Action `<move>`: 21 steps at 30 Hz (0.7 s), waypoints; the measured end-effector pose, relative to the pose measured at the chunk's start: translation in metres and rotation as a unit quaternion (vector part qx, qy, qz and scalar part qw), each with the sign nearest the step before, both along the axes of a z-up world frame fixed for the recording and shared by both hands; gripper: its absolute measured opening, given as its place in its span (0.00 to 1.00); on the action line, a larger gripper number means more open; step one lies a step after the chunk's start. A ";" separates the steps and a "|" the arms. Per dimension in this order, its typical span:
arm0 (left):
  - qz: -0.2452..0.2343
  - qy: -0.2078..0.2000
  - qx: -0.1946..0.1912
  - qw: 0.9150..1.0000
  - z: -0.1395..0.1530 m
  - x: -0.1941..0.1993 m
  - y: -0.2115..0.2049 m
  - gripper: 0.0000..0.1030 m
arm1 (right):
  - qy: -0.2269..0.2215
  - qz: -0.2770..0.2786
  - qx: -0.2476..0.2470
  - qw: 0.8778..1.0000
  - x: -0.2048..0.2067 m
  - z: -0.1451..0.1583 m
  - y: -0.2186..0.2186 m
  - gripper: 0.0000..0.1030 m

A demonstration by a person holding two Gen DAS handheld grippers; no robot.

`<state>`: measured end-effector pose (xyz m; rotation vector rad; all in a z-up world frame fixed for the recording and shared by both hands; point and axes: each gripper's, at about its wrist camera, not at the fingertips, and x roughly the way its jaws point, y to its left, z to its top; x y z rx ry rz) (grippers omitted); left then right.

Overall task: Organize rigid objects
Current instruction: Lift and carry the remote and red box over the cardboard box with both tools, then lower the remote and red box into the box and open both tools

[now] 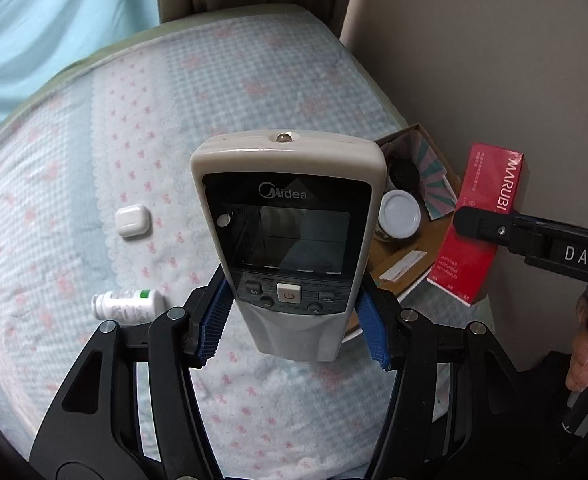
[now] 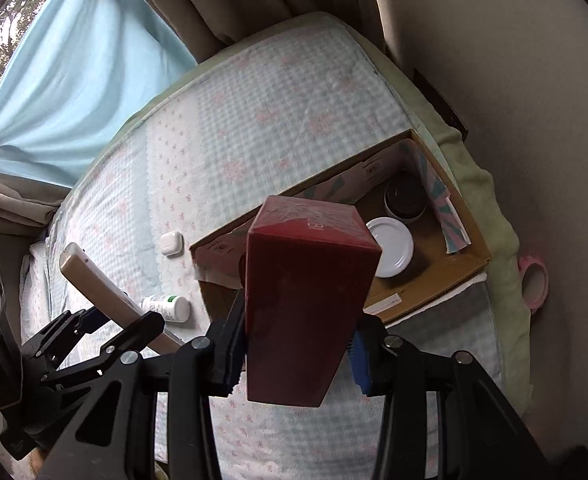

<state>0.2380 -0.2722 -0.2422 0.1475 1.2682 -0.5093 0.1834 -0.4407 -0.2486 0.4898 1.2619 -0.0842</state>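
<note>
On the checked, bow-printed bedspread (image 1: 253, 80) lie a small white plastic bottle with a green band (image 1: 127, 303) and a glossy white earbud case (image 1: 132, 221). The left gripper (image 1: 294, 320) pinches the lower sides of a beige Midea remote with dark screen (image 1: 289, 232), held aloft. Further right, the right gripper (image 2: 298, 356) clamps a tall red Marubi carton (image 2: 306, 300) above the open brown cardboard box (image 2: 470, 240) holding a white-lidded jar (image 2: 392, 252).

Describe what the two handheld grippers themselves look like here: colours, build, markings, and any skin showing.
Both are black plastic linkage frames with silver pivot bolts and blue ribbed finger pads. The left gripper shows those pads clearly. The right gripper matches; seen from the left wrist view, its body carries white letters "DAS", and bare fingers of the person's hand wrap its handle. No cables or sleeves are visible.
</note>
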 end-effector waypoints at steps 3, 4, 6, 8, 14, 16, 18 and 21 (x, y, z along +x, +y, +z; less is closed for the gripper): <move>0.001 0.021 0.010 1.000 -0.024 0.005 -0.013 0.53 | 0.009 0.003 0.008 1.000 0.013 -0.019 -0.011 0.39; -0.001 0.026 0.014 1.000 -0.031 0.009 -0.017 0.53 | 0.013 0.004 0.010 1.000 0.018 -0.027 -0.015 0.39; -0.003 0.033 0.026 0.999 -0.047 0.015 -0.024 0.53 | 0.023 0.009 0.012 1.000 0.026 -0.041 -0.018 0.39; -0.006 0.045 0.036 0.998 -0.062 0.020 -0.031 0.53 | 0.035 0.015 0.013 0.999 0.032 -0.058 -0.020 0.39; -0.030 0.065 0.072 0.995 -0.098 0.024 -0.052 0.53 | 0.066 0.009 0.044 0.997 0.045 -0.102 -0.025 0.39; -0.037 0.070 0.081 0.994 -0.106 0.023 -0.058 0.53 | 0.066 -0.021 0.072 0.995 0.047 -0.112 -0.034 0.39; -0.044 0.073 0.087 0.993 -0.113 0.023 -0.062 0.53 | 0.067 -0.051 0.097 0.992 0.050 -0.121 -0.045 0.39; -0.058 0.079 0.095 0.991 -0.122 0.020 -0.068 0.53 | 0.068 -0.087 0.127 0.986 0.052 -0.132 -0.056 0.39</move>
